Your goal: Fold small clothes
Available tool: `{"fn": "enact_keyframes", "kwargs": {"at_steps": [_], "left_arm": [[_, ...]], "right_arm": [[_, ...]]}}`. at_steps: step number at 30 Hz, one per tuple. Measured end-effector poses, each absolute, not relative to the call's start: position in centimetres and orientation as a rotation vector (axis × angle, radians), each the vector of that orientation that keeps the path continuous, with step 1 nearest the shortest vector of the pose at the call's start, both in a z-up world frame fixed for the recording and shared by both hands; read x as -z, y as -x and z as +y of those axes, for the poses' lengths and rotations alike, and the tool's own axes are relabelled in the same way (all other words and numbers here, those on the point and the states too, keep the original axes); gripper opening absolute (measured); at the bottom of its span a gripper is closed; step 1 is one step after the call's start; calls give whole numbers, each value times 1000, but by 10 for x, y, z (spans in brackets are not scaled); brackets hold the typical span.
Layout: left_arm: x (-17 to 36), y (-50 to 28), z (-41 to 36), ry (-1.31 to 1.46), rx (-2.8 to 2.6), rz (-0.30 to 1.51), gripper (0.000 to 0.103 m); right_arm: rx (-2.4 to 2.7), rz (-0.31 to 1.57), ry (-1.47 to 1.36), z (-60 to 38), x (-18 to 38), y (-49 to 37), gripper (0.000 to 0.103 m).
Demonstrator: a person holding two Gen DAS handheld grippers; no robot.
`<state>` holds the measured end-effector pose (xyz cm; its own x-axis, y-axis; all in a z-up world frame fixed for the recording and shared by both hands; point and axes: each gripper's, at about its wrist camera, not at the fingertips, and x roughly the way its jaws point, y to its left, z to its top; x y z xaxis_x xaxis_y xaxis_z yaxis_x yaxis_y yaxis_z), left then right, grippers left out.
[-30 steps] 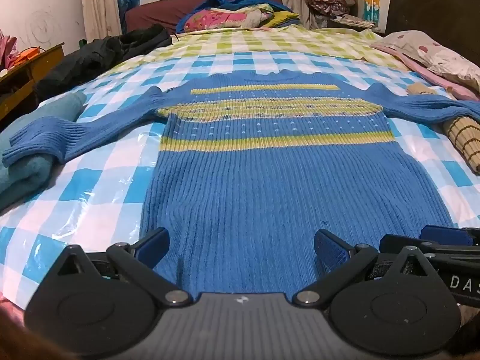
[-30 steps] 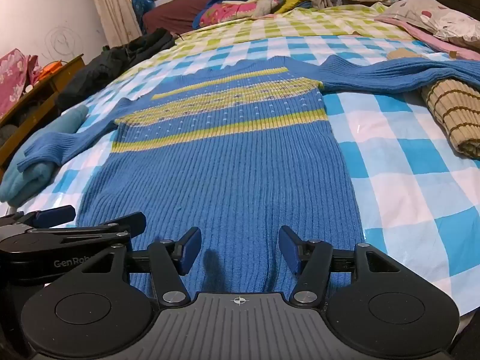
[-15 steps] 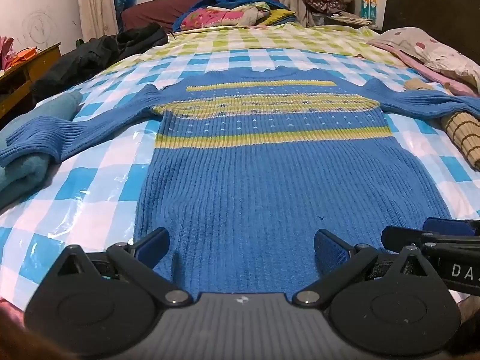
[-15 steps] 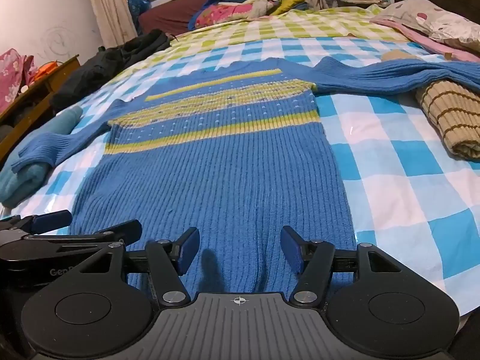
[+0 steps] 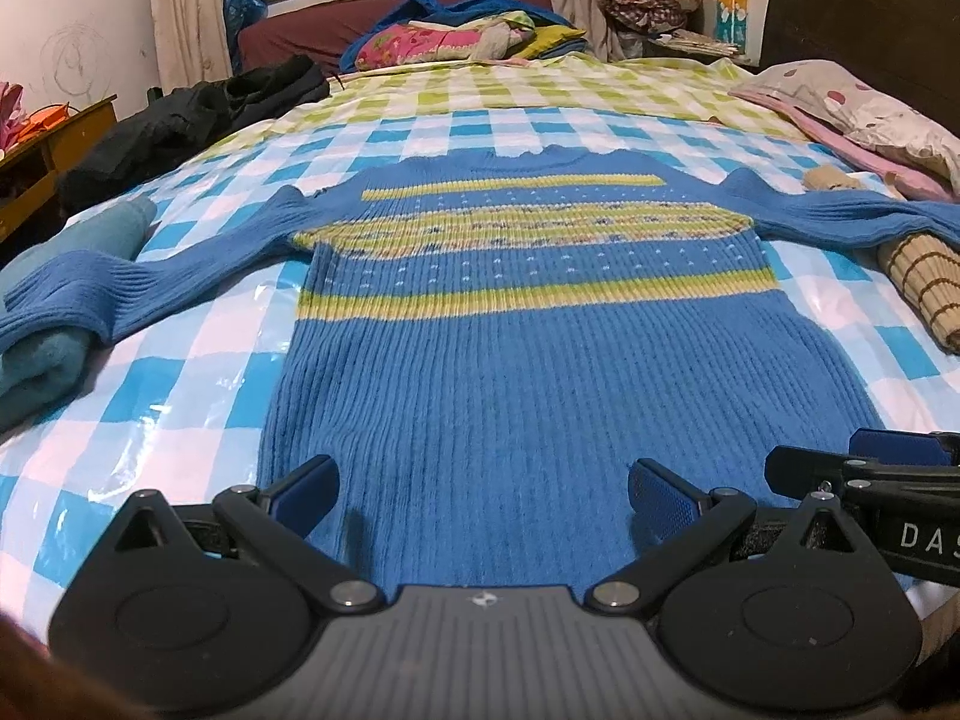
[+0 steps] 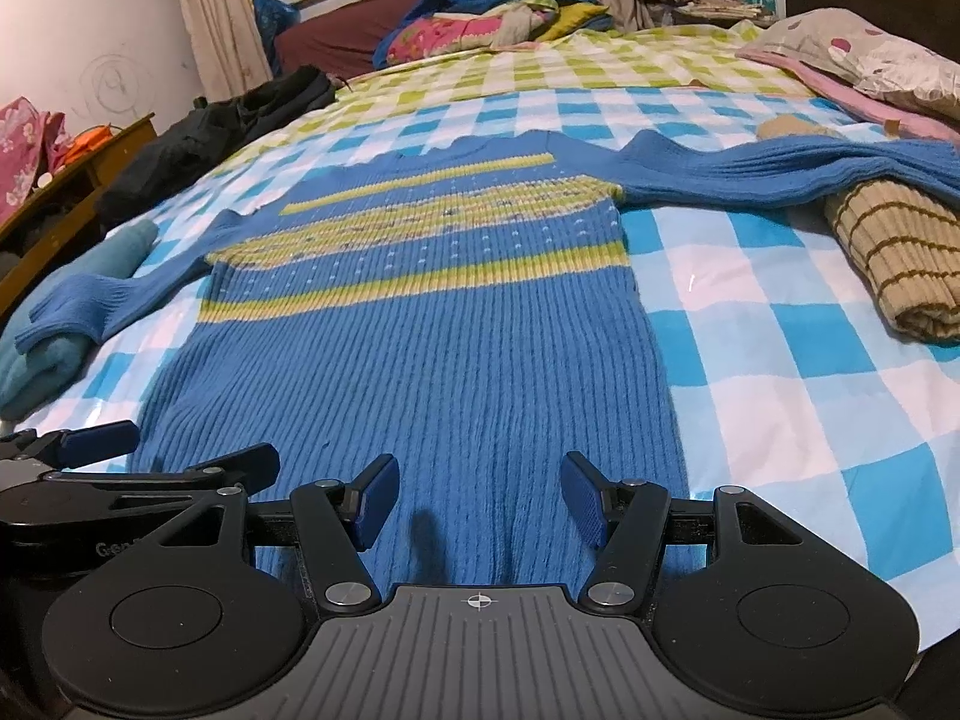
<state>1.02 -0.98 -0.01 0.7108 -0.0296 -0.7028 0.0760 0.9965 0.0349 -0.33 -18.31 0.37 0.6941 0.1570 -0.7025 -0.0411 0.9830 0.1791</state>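
From the left wrist camera, the blue sweater lies flat and face up on the checked bedspread, hem nearest the camera and neckline far; yellow bands cross its chest; both sleeves are spread outward. The left sleeve drapes over a teal folded cloth, and the right sleeve reaches toward a tan striped roll and touches its far end. The left gripper hangs just over the hem with its jaws wide apart and nothing between them — the blue pads frame bare knit; the right gripper shows at the right edge, beside it. A dark heap of clothes sits far left on the bed, a spotted pillow far right.

From the right wrist camera, the same sweater fills the middle; the right gripper is over the hem near the sweater's right side, jaws parted and holding nothing; the left gripper pokes in low at the left — its jaws apart. The tan striped roll lies on the bedspread to the right, the sleeve resting against its far end.
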Motion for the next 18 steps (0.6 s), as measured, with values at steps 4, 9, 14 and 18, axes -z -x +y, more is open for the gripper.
{"fn": "enact_keyframes", "kwargs": {"at_steps": [4,9,14,18], "left_arm": [[-3,-15,-13,-67,62,770,103],[-6,-21,-19,-74,66,760,103],[-8,-27,-24,-79,72,753,103],[-10,-32,-28,-87,77,750,103]], "right_arm": [[-103,786,-149,-187,-6,0,60],[-92,771,-139,-191,-9,-6,60],[-81,761,-143,-196,-10,-10,60],[-73,754,-145,-200,-11,-14,60]]}}
